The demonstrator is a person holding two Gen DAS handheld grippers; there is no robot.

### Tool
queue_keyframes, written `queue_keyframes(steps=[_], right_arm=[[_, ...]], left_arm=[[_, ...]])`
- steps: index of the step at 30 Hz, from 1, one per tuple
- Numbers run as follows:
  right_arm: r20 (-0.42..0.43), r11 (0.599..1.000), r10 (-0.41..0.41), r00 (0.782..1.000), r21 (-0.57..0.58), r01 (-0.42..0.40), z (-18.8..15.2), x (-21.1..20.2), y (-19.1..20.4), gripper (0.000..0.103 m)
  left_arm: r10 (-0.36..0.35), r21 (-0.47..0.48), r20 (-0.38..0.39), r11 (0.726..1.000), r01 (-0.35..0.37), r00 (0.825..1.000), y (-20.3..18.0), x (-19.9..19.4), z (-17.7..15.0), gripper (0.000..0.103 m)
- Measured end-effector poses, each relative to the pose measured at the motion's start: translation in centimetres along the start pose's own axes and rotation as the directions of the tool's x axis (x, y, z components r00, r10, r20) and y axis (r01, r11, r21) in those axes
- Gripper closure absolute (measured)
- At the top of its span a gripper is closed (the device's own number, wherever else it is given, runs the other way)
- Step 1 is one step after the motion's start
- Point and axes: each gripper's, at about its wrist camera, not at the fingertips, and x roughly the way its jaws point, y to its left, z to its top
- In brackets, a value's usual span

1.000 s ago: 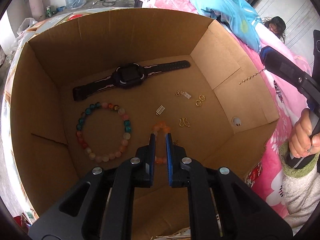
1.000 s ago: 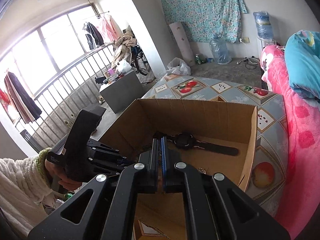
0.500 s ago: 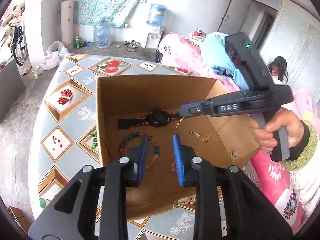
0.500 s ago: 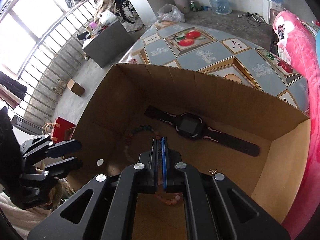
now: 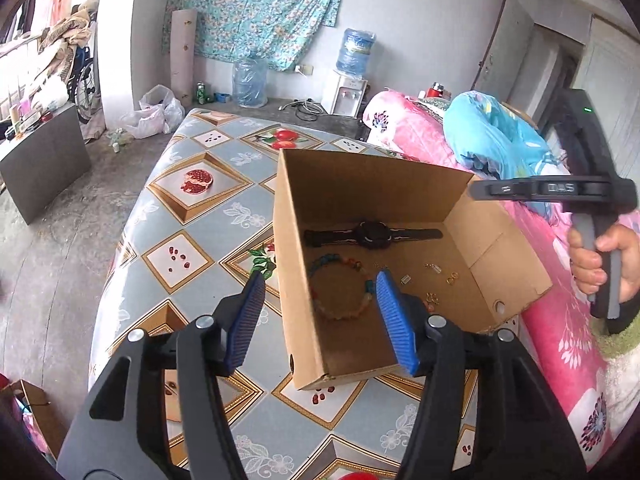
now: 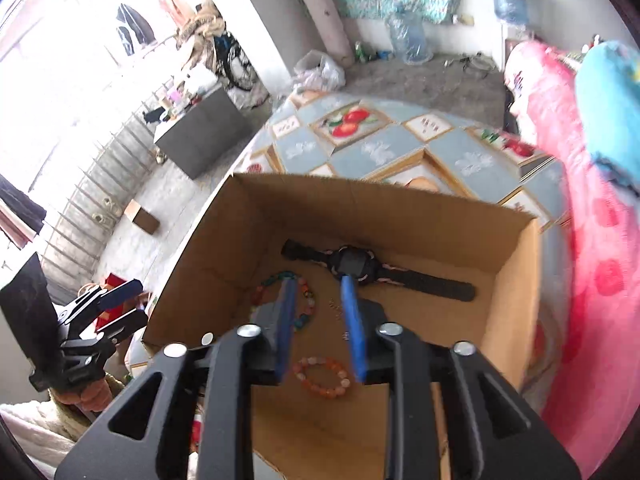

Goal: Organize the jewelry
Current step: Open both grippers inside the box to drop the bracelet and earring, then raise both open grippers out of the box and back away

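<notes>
Left wrist view: the left gripper [image 5: 320, 312] is seen parted with nothing between its pads, its jaws having just been opening, above the cardboard box [image 5: 372, 178]. The right gripper [image 6: 318, 320], also just opening, is held empty over the box floor. The black watch [image 6: 356, 264] lies along the far wall, the multicoloured bead bracelet [image 5: 340, 292] near the left wall, the orange bracelet [image 6: 322, 376] near the front edge.
</notes>
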Motion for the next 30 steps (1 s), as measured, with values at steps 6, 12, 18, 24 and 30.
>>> queue_keyframes(steps=[6, 12, 18, 24, 30], right_arm=[[0.083, 0.983, -0.146, 0.986, 0.121, 0.136, -4.5, -5.1, -4.5, 0.046], [-0.019, 0.946, -0.112, 0.993, 0.304, 0.113, -9.2, -2.4, -9.0, 0.046], [-0.079, 0.942, -0.044, 0.996, 0.33, 0.068, -10.5, 0.0, -8.3, 0.051], [-0.083, 0.94, 0.006, 0.997, 0.339, 0.022, -11.7, -0.3, -7.1, 0.052], [-0.079, 0.942, 0.028, 0.996, 0.336, 0.0, -13.4, -0.8, -6.1, 0.052]], left_arm=[[-0.005, -0.115, -0.076, 0.993, -0.004, 0.997, 1.7, 1.6, -0.8, 0.04], [-0.086, -0.2, -0.14, 0.978, 0.057, 0.986, 1.7, 3.8, -1.8, 0.039], [-0.155, -0.227, -0.196, 0.968, 0.109, 0.968, 0.8, 5.7, -2.2, 0.039], [-0.035, -0.151, -0.187, 0.988, 0.006, 0.982, 0.0, 5.7, -2.4, 0.033], [-0.018, -0.144, -0.195, 0.989, -0.01, 0.981, 0.4, 4.4, -3.3, 0.033]])
